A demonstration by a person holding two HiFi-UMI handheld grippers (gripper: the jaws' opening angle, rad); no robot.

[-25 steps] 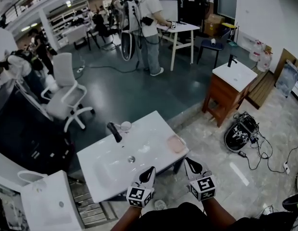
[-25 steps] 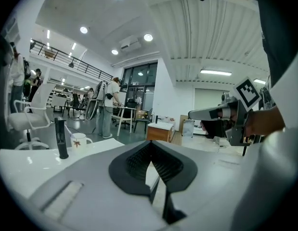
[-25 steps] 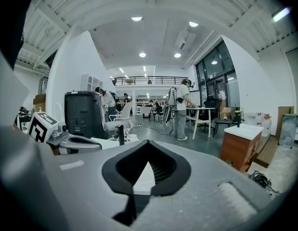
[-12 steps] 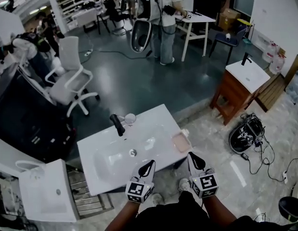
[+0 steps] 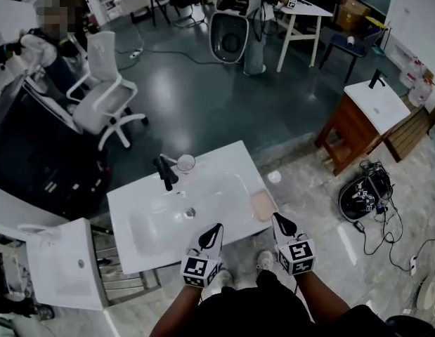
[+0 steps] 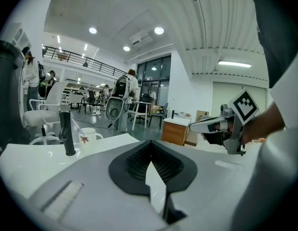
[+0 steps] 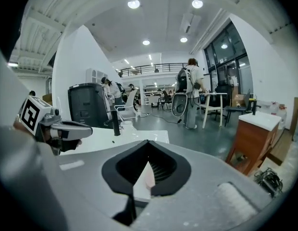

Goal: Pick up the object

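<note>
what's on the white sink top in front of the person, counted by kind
black faucet: 1
white mug: 1
pink square item: 1
total: 3
</note>
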